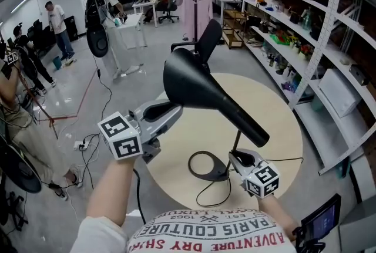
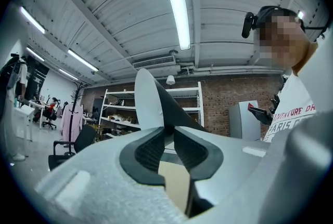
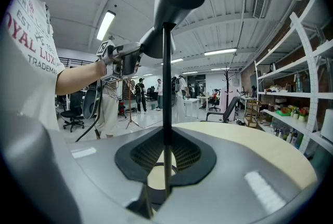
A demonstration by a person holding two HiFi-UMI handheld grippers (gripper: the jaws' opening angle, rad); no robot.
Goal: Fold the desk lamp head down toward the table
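Left tool [image 1: 175, 108] pinches matte black conical lamp head [image 1: 200, 90]; right tool [image 1: 235, 155] clamps thin stem [image 1: 237, 139].

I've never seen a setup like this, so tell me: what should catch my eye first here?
The large black cone-shaped lamp head looms over the middle of the round pale wooden table. The grey left gripper clamps its wide rim, while the right gripper pinches the thin black stem low, near the table.
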